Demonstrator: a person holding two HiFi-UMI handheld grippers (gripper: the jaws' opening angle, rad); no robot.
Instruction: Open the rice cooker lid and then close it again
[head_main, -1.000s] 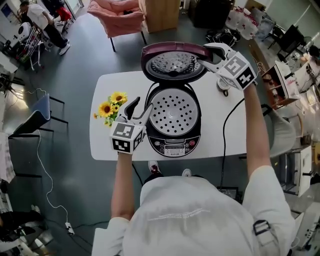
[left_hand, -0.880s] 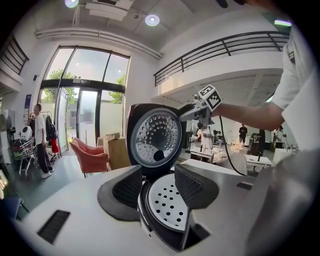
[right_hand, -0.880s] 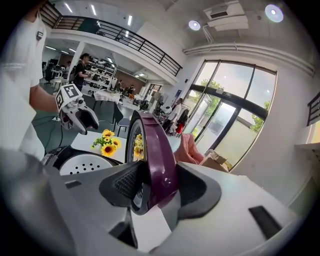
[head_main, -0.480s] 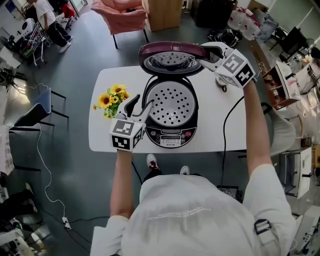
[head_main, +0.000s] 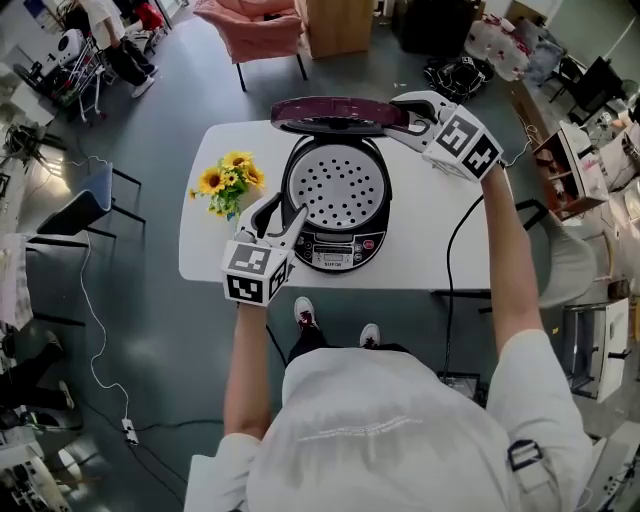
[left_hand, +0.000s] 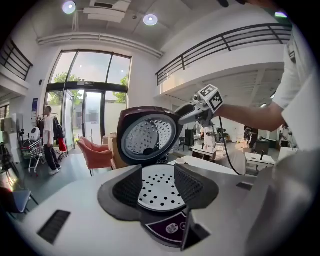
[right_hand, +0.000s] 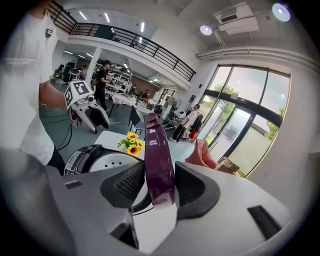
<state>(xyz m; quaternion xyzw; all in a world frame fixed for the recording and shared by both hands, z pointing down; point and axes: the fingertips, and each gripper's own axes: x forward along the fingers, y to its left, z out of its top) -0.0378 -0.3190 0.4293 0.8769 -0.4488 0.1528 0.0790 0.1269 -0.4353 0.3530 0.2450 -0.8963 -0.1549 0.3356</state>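
Lid (head_main: 325, 110) upright in right tool (head_main: 398, 115)

A white short-sleeved shirt (head_main: 400, 440) and white shoes (head_main: 306, 312) clothe the person, whose white plastic left gripper (head_main: 283, 212) and right gripper (head_main: 400, 113) each carry dark ribbed fingers (left_hand: 131, 186) and a black-and-white square-marker cube (head_main: 250, 275).

Rice cooker (head_main: 335, 200) on table (head_main: 432, 252), sunflowers (head_main: 228, 182) to its left (lid (head_main: 330, 112) upright behind it)
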